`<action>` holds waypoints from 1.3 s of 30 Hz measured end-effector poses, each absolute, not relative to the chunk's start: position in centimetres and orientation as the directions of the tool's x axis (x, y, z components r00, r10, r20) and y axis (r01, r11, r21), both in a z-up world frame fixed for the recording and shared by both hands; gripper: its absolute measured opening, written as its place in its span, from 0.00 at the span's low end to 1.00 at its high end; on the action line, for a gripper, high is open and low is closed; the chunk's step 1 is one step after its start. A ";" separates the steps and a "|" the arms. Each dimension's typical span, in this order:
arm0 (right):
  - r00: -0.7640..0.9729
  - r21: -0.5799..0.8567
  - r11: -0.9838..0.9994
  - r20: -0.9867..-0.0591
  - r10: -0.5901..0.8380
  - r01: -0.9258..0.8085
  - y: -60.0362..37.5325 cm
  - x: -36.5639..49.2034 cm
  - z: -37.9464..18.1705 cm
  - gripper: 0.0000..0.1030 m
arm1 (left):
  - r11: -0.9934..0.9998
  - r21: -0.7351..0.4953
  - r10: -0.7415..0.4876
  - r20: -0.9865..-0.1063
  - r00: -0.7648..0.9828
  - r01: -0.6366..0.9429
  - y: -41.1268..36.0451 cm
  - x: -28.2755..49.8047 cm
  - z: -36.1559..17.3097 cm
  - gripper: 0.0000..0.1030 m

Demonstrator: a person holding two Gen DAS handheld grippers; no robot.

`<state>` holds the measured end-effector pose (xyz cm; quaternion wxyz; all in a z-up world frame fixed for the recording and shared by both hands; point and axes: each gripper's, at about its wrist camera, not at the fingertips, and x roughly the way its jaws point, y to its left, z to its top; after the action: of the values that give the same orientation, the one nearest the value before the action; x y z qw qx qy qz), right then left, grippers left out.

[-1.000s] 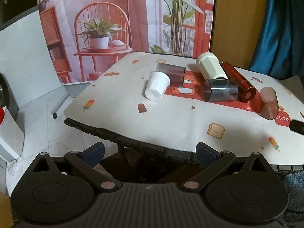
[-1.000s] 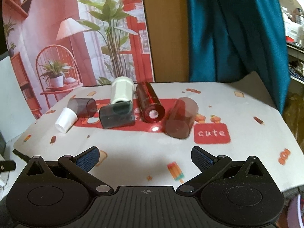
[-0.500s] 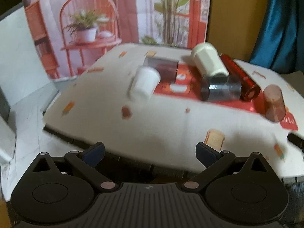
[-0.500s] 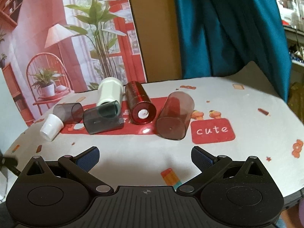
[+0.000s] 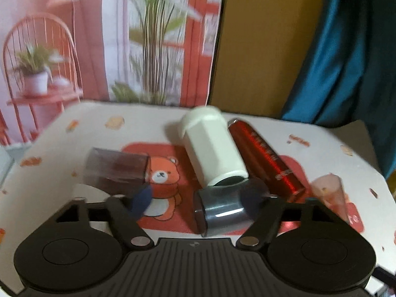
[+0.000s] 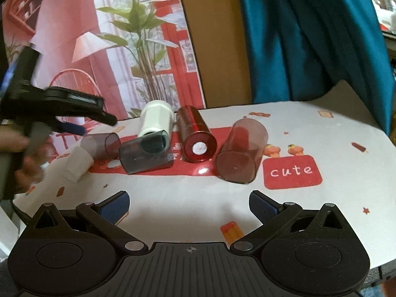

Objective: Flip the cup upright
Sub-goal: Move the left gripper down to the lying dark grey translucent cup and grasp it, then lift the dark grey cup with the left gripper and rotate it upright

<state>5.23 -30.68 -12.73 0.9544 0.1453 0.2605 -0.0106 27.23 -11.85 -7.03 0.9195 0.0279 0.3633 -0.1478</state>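
Several cups lie on their sides on the table [image 6: 321, 198]: a small white cup [image 6: 78, 163], a smoky brown cup [image 5: 116, 168] [image 6: 100, 145], a grey translucent cup [image 5: 222, 210] [image 6: 146, 157], a cream cup [image 5: 212, 151] [image 6: 156, 120], a shiny red tube [image 5: 266, 158] [image 6: 195, 133] and a reddish translucent cup [image 5: 330, 193] [image 6: 241, 154]. My left gripper [image 5: 198, 200] is open, low over the cups, with the grey cup between its fingers. It shows from the side in the right wrist view [image 6: 74, 118]. My right gripper [image 6: 189, 204] is open and empty, in front of the cups.
The tablecloth carries a red "cute" patch [image 6: 292, 172] and a bear print [image 5: 163, 180]. A printed backdrop [image 6: 111, 49] and a teal curtain [image 6: 309, 37] stand behind the table. The table's edge runs at the left [image 6: 19, 203].
My left gripper has moved forward from beyond the table edge to right over the cups. My right gripper has crept slightly closer. The cups have not moved.
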 end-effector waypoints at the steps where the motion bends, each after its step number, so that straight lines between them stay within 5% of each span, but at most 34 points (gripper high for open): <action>1: 0.863 0.279 0.955 -0.503 0.052 0.105 -31.0 5.3 -12.9 1.00 | 0.957 -0.052 -0.242 -0.684 0.688 0.285 -12.3 27.8 -7.5 0.71; 12: 0.853 0.289 0.952 -0.518 0.066 0.101 -31.4 5.5 -13.6 1.00 | 0.916 -0.351 -0.397 -0.721 0.568 0.195 -12.4 31.1 -11.7 0.65; 21: 0.832 0.302 0.948 -0.548 0.084 0.102 -31.4 6.1 -14.0 1.00 | 0.892 -0.389 -0.450 -0.723 0.524 0.229 -12.0 28.6 -11.7 0.63; 34: 0.826 0.299 0.948 -0.559 0.078 0.113 -31.6 6.0 -14.1 1.00 | 0.881 -0.371 -0.471 -0.733 0.490 0.293 -13.6 25.6 -11.4 0.61; 39: 0.826 0.310 0.944 -0.557 0.083 0.115 -31.8 6.0 -14.2 1.00 | 0.909 -0.190 -0.392 -0.692 0.606 0.372 -14.4 25.1 -9.4 0.68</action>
<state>5.96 -31.81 -14.21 0.9408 0.1674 0.2947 -0.0085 25.15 -14.44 -9.38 0.8959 -0.0134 0.3895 -0.2131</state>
